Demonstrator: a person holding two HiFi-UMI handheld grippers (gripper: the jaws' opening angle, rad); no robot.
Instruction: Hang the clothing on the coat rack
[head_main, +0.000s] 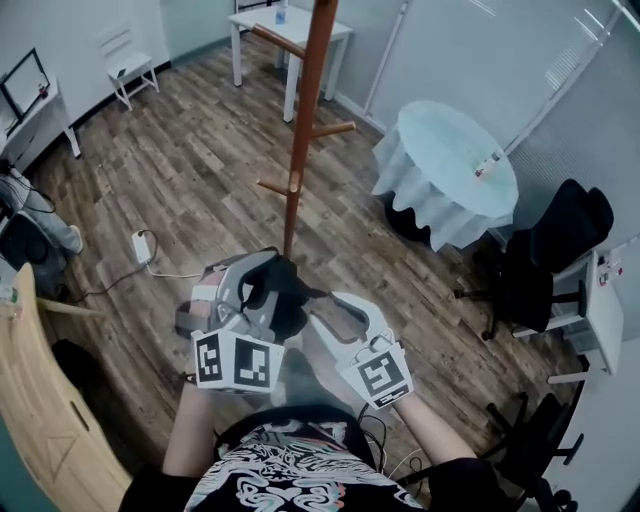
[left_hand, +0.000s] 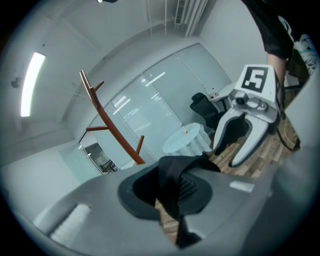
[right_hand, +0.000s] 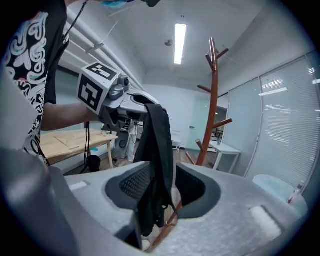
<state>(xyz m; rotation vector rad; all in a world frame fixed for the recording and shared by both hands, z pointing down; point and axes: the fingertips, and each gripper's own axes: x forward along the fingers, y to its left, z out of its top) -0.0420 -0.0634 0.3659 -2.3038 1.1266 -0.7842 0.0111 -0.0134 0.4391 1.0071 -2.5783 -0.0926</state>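
Seen from the head camera, a person's two bare forearms reach forward from the waist and angle inward, bringing both handheld tools close together above the wooden floor (head_main: 190, 190). The left claw (head_main: 268, 285) points ahead toward the coat rack (head_main: 303, 120), its jaws nearly together and clamped on a piece of black clothing (head_main: 288, 300). The right claw (head_main: 328, 312) sits just beside it, tilted in toward the left one, with its jaws spread wide. In its own view a strip of the same black fabric hangs down between the jaws, with a clear gap on one side, so nothing is pinched there. The clothing is held in the air between the two tools, apart from the rack. The rack, a reddish-brown wooden pole with angled pegs, stands upright just ahead of the hands. A round desk (head_main: 450, 150) draped in pale cloth stands to its right
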